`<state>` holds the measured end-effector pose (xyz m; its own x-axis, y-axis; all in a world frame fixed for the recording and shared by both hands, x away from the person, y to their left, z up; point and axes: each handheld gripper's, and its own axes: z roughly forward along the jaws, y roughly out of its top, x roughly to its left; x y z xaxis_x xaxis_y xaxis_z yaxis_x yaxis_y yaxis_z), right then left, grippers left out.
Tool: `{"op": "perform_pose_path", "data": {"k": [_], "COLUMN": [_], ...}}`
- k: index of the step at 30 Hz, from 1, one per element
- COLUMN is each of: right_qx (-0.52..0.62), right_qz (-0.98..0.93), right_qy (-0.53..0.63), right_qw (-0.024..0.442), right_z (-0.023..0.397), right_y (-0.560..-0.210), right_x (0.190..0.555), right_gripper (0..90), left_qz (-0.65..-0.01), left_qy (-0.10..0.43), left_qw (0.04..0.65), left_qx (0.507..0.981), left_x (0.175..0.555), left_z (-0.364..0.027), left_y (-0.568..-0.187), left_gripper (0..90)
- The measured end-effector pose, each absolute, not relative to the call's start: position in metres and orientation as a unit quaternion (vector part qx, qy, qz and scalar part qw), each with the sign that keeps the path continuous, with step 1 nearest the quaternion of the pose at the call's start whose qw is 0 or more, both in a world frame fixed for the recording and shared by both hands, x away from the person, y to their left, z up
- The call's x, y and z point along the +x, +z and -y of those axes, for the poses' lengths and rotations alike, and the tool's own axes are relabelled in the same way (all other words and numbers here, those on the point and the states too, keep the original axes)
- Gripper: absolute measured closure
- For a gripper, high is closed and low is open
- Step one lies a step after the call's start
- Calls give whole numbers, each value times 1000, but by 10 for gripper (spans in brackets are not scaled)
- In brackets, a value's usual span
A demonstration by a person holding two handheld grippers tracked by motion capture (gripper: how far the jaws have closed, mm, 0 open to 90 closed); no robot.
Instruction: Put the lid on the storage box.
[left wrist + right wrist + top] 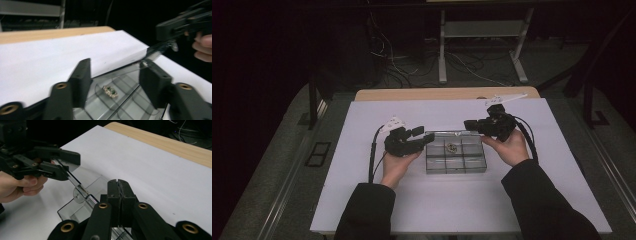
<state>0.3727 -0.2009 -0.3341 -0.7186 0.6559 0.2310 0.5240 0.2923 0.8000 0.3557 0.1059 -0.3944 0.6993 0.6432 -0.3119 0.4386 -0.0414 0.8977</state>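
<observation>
From above, my left tongs (424,136) and right tongs (469,124) meet the clear box (456,152) on the white worktop (362,125).

My left tongs (116,77) stand half wide over the box (117,100).

My right tongs (117,192) are squeezed tight at the box's (75,207) rim.

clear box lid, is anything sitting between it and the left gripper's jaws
Nothing visible does. The left gripper has its jaws apart on either side of the raised clear lid, while the right gripper, shut, pinches the lid's far end. Only a small part lies inside the compartment box.
</observation>
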Motion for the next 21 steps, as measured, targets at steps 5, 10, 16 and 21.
{"op": "perform_pose_path", "data": {"k": [5, 10, 16, 21], "right_qx": [364, 362, 364, 369], "right_qz": [-803, -803, -799, -796], "right_qy": [468, 470, 475, 479], "right_qw": [64, 57, 49, 32], "right_z": [198, 197, 199, 201], "right_y": [-339, -346, -354, -362], "right_x": [367, 363, 358, 354], "right_gripper": [874, 868, 869, 886], "left_qz": [-390, -393, -392, -387], "left_qy": [83, 86, 80, 78], "left_qw": [561, 547, 537, 525], "left_qx": [725, 734, 743, 754], "left_x": [354, 351, 346, 340], "left_z": [-106, -107, -109, -111], "left_y": [-396, -398, -402, -407], "left_gripper": [274, 243, 243, 243]}}
